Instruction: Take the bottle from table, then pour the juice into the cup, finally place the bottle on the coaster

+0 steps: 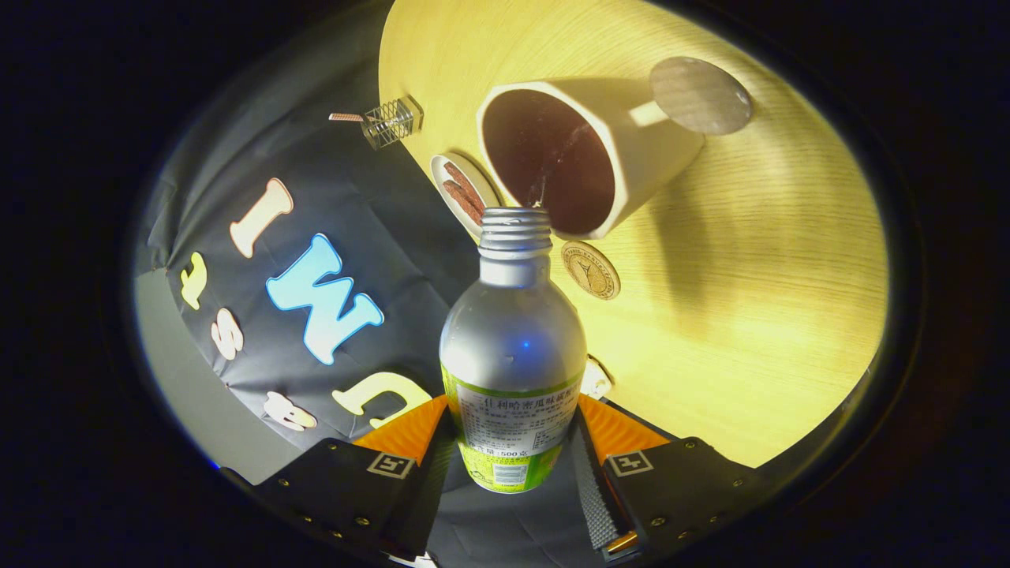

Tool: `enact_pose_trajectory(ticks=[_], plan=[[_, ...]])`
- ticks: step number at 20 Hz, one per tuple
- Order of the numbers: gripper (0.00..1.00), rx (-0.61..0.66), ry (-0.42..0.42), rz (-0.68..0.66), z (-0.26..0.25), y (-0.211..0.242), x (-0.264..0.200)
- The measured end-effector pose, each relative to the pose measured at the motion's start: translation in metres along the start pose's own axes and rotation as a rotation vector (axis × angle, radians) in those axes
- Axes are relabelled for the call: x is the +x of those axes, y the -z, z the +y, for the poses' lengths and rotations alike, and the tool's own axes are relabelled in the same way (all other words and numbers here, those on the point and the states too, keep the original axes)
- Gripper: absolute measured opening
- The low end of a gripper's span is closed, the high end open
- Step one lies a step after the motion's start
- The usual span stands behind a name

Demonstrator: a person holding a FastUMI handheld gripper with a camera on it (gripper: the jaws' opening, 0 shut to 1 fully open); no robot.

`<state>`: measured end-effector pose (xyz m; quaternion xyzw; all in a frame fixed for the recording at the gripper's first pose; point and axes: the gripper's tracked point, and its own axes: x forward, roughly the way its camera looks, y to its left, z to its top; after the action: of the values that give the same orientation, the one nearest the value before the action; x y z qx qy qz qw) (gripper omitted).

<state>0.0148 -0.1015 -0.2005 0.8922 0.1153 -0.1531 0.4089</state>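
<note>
Now gripper [511, 442] clamps the bottle [513, 355] between both fingers, mouth at the cup [584, 158] rim

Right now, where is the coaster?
The coaster lies on the table beyond the claw, just past the held bottle's neck, beside the cup.

A bottle [513, 347] sits clamped between the gripper [511, 442] fingers. Its open mouth meets the rim of a cup [576, 158] just ahead. A coaster [701, 95] lies beyond the cup on the table [750, 300].
</note>
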Motion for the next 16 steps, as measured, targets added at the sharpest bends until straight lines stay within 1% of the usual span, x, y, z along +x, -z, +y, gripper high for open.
enact_pose_trajectory(ticks=[12, 14, 16], plan=[[0.74, 0.019, 0.027, 0.015, -0.003, 0.004, -0.01], [0.74, -0.003, 0.027, 0.004, -0.003, 0.001, -0.01], [0.74, -0.051, 0.035, -0.006, -0.009, 0.0, -0.009]])
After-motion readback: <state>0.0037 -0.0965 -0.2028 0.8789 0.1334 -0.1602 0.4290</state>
